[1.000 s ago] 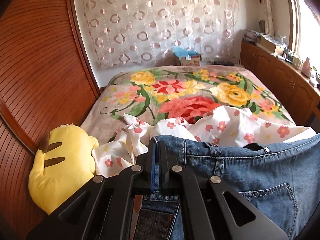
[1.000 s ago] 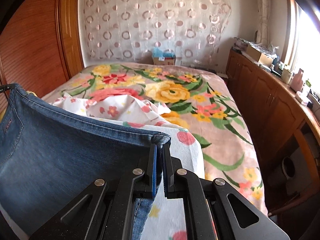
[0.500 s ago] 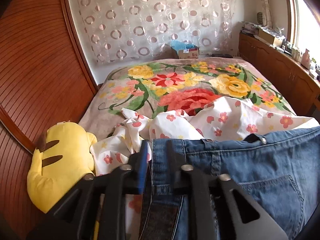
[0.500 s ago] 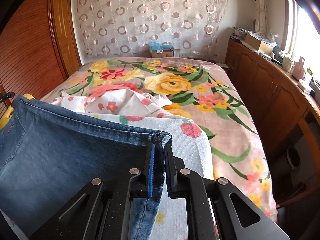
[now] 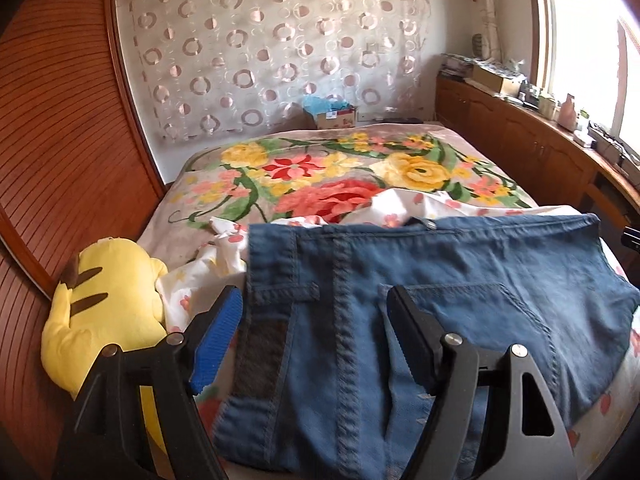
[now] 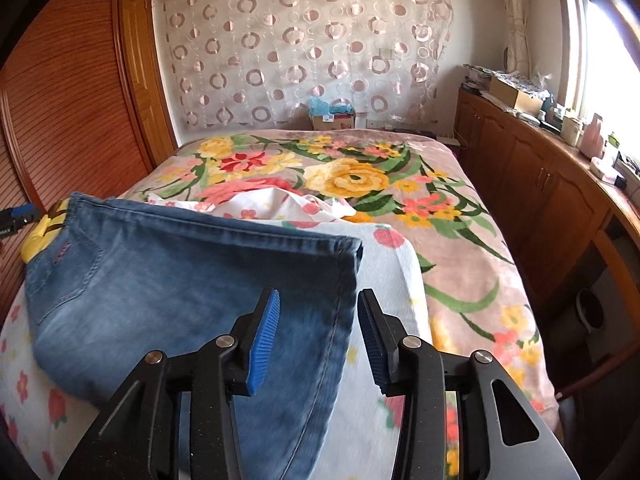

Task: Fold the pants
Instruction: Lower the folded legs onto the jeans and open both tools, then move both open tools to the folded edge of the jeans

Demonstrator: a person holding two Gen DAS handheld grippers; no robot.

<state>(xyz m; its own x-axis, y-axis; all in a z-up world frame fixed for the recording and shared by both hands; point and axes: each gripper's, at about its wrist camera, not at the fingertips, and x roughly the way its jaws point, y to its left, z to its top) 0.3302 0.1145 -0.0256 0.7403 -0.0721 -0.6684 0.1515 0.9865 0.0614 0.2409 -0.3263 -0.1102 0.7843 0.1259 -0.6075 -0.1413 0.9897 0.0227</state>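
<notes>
Blue jeans lie folded on the near end of the bed, waistband toward the far side, a back pocket showing. They also show in the right wrist view. My left gripper is open, its jaws astride the jeans' left waistband corner without holding it. My right gripper is open, its jaws astride the jeans' right edge, apart from the cloth.
A floral blanket covers the bed, with a white flowered sheet under the jeans. A yellow plush toy lies at the left by the wooden wall. Wooden cabinets run along the right. A cardboard box stands at the far end.
Both grippers were shut on the jeans' waistband corners and have opened. The jeans have dropped and now lie on the bed.
</notes>
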